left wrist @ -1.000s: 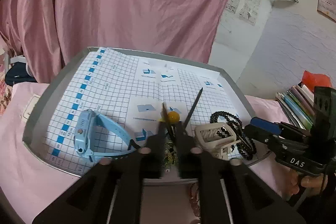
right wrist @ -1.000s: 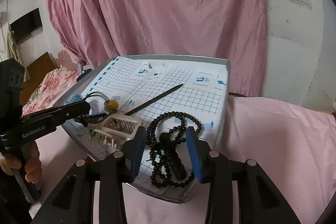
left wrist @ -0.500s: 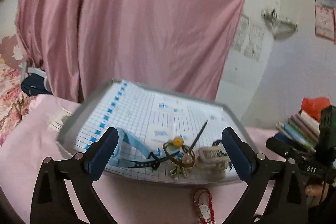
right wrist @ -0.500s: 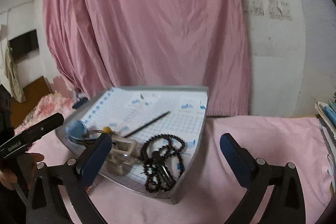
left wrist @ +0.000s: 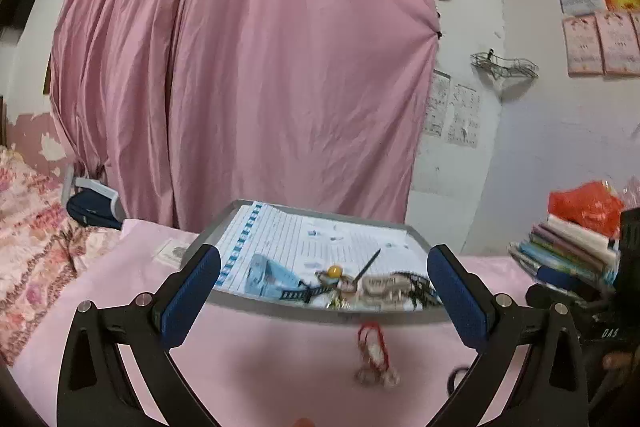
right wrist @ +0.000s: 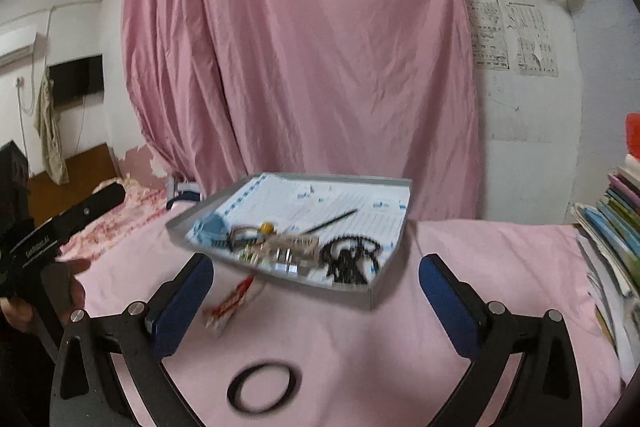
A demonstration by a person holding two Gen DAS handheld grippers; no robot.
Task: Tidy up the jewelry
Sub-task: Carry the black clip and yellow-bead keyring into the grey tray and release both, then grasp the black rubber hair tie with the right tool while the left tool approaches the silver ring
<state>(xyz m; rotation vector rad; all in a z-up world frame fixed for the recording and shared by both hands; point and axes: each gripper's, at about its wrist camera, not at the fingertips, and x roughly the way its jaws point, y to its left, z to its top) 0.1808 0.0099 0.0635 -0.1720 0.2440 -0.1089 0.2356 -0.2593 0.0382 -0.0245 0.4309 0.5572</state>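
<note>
A grey tray (left wrist: pixel 320 310) (right wrist: pixel 360 291) lined with grid paper rests on the pink cloth. Along its near edge lie a light blue watch (left wrist: pixel 272 275) (right wrist: pixel 212 227), a yellow-bead piece (left wrist: pixel 334 271) (right wrist: pixel 267 227), a white frame-like piece (left wrist: pixel 380 283) (right wrist: pixel 296 243), a black bead necklace (left wrist: pixel 416 285) (right wrist: pixel 348 259) and a thin black stick (left wrist: pixel 370 263) (right wrist: pixel 332 219). A red-and-white bracelet (left wrist: pixel 374 355) (right wrist: pixel 230 301) lies on the cloth before the tray. A black ring (right wrist: pixel 262 385) lies nearer. My left gripper (left wrist: pixel 324 303) and right gripper (right wrist: pixel 316 301) hang wide open, empty, short of the tray.
A pink curtain (left wrist: pixel 248 75) hangs behind the tray. A stack of books (left wrist: pixel 568 251) (right wrist: pixel 612 219) and a red bag (left wrist: pixel 584 205) stand at the right. Floral bedding (left wrist: pixel 32 227) lies at the left. A hand (right wrist: pixel 24 311) holds the left gripper's handle.
Both grippers went from closed over the tray's jewelry to wide open and drew back and up. The tray now sits farther away, and the red bracelet and black ring show on the cloth.
</note>
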